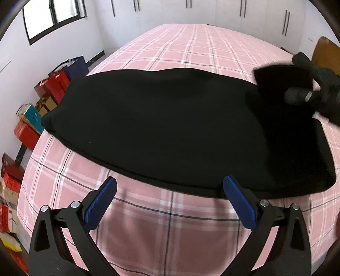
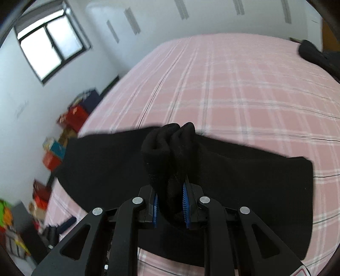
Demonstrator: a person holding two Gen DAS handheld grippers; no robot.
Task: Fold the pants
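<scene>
- The black pants [image 1: 170, 127] lie spread flat across a bed with a pink plaid cover [image 1: 191, 53], stretching from the left edge of the bed towards the right.
- In the right wrist view the pants [image 2: 106, 169] form a long dark band across the near part of the cover [image 2: 233, 85], and one bunched end of the cloth stands up in a gathered lump.
- The right gripper [image 2: 170, 203] has its jaws nearly closed, pinching that bunched cloth between its blue pads [image 2: 186, 199]; the fabric rises above the fingertips in two rounded folds.
- In the left wrist view the right gripper [image 1: 297, 95] shows blurred at the far right end of the pants, with lifted cloth beside it.
- The left gripper [image 1: 170, 186] has its jaws spread wide with nothing between them; it hangs over the bare cover just beside the near edge of the pants, its right pad [image 1: 238, 201] overlapping that edge in the picture.
- Red and coloured boxes [image 1: 53, 87] are stacked along the wall left of the bed.
- A window [image 2: 51, 48] sits in the white wall beyond, and white cupboard doors [image 1: 212, 8] run behind the bed.
</scene>
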